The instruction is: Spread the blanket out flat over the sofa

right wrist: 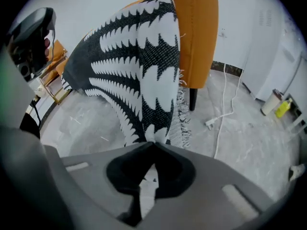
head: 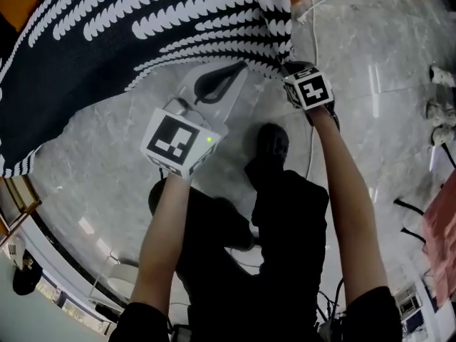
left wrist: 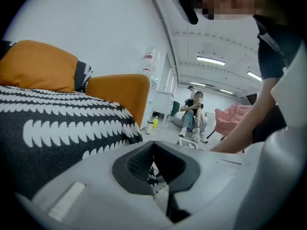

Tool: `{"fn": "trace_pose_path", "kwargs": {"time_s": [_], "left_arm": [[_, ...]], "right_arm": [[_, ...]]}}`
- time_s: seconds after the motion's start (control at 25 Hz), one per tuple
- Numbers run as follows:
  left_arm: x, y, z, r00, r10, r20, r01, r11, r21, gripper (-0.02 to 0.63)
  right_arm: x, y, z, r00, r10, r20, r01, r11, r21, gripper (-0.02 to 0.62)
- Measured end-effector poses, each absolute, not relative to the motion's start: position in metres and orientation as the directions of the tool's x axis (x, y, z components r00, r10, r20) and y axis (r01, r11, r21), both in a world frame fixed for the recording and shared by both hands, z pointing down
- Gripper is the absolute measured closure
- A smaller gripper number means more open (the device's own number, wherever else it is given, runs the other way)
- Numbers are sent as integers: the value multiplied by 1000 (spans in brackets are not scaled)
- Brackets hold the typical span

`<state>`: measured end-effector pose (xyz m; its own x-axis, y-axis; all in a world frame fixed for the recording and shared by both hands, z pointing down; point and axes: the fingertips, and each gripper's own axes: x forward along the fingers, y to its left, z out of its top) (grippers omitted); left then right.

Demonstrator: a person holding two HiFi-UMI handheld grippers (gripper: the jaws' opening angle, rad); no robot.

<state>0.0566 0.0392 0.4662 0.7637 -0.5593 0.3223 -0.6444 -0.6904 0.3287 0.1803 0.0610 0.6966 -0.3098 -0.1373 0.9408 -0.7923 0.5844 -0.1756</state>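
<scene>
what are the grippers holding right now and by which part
Both hold the black-and-white blanket by its free edge: left gripper and right gripper each have jaws shut on the fabric, the right near the fringed corner.

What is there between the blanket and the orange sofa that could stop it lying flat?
Nothing visible. The blanket is draped straight over the sofa, and the left gripper and right gripper each pinch its hanging edge directly, with nothing between jaws and fabric.
</scene>
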Motion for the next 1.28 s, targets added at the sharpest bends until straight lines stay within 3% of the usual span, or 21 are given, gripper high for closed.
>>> {"fn": "trace_pose_path", "kwargs": {"time_s": [0.32,1.28], "left_arm": [[52,56,515,761,-585,279,-647,-707,283,595],[39,68,528,764,-582,278,-643,-726,244,595]], "right_arm": [[172,53,739,-272,-288,918,-777,628,-33,588],[167,35,753,-303,-345,888,-808,588,-47,588]]}}
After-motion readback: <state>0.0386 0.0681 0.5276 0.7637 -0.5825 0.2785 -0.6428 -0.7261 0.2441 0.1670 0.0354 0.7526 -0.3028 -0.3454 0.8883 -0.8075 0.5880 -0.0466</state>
